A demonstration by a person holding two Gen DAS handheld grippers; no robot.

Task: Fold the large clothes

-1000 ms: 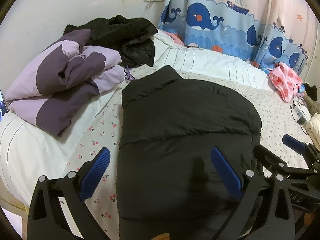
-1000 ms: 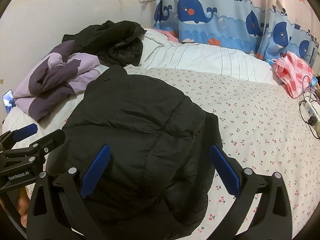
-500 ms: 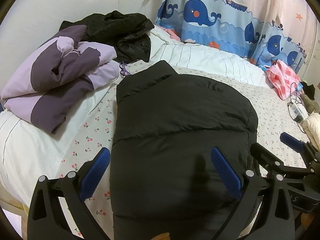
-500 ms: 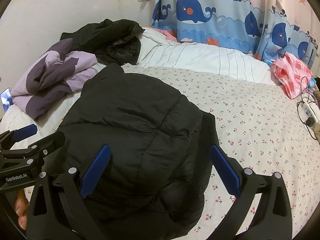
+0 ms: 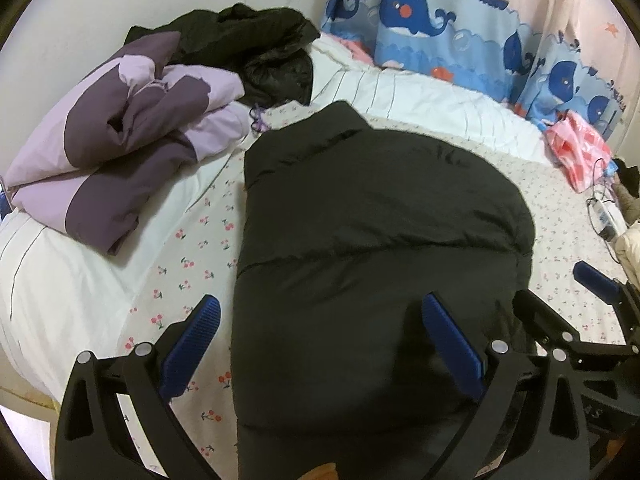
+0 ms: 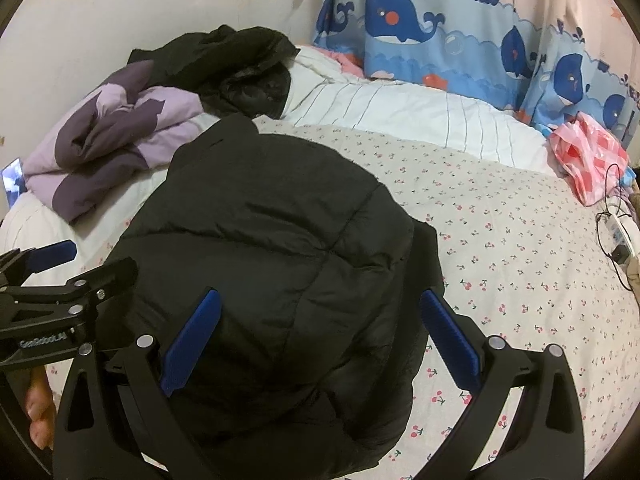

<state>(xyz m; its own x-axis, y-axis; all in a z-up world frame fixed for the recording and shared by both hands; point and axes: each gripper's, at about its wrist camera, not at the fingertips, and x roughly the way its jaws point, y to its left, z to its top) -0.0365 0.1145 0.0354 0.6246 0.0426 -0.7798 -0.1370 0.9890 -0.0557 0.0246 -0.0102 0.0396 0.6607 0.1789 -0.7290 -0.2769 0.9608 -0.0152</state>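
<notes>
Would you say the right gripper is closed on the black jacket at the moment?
No, the right gripper is wide open, its blue pads spread apart above the black jacket.

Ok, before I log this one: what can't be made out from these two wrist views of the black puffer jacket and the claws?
- Black puffer jacket: its near hem runs under the left claw and off the bottom edge in the left wrist view; sleeves are not visible in either view.
- Right claw: whether its open fingers touch the jacket cannot be told.
- Phone: cut off by the left edge in the right wrist view, screen too small to read.
</notes>
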